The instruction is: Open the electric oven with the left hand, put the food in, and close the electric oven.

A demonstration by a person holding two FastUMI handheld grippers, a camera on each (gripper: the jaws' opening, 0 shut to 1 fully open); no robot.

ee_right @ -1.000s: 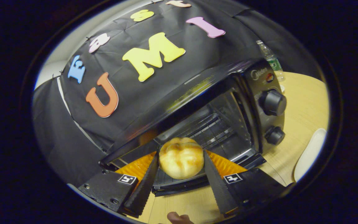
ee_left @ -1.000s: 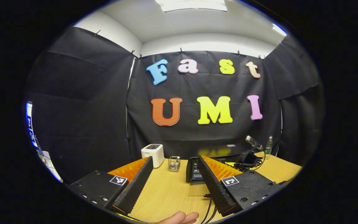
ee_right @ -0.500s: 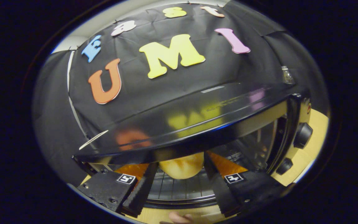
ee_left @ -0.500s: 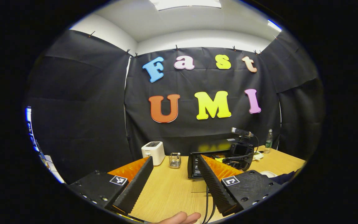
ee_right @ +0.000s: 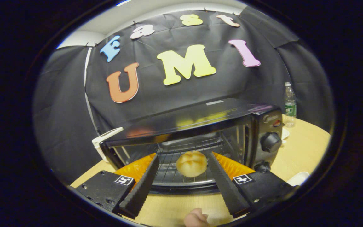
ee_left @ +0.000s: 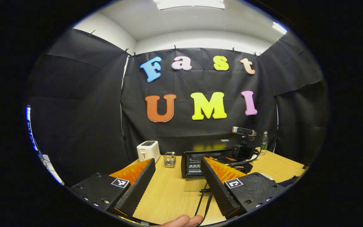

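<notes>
The black electric oven (ee_right: pixel 263 126) stands open in the right gripper view. A round golden bun (ee_right: pixel 191 164) rests on its wire rack (ee_right: pixel 169 171), free of both fingers. My right gripper (ee_right: pixel 183 157) is open just outside the oven mouth, one finger on either side of the bun and apart from it. In the left gripper view my left gripper (ee_left: pixel 177 160) hangs open over the wooden table (ee_left: pixel 169 195) with nothing in it. Farther back there is the oven (ee_left: pixel 197 160), with the right gripper's body (ee_left: pixel 243 151) in front of it.
A white toaster (ee_left: pixel 148 151) and a small glass (ee_left: pixel 169 159) stand left of the oven. A water bottle (ee_right: pixel 290 104) is at the back right and a white plate (ee_right: pixel 298 178) at the right edge. Black cables (ee_left: pixel 205 198) cross the table.
The right gripper has let go of the bun, leaving it on the rack, and has pulled back out of the oven. The left gripper has stayed open, drifting slightly.
</notes>
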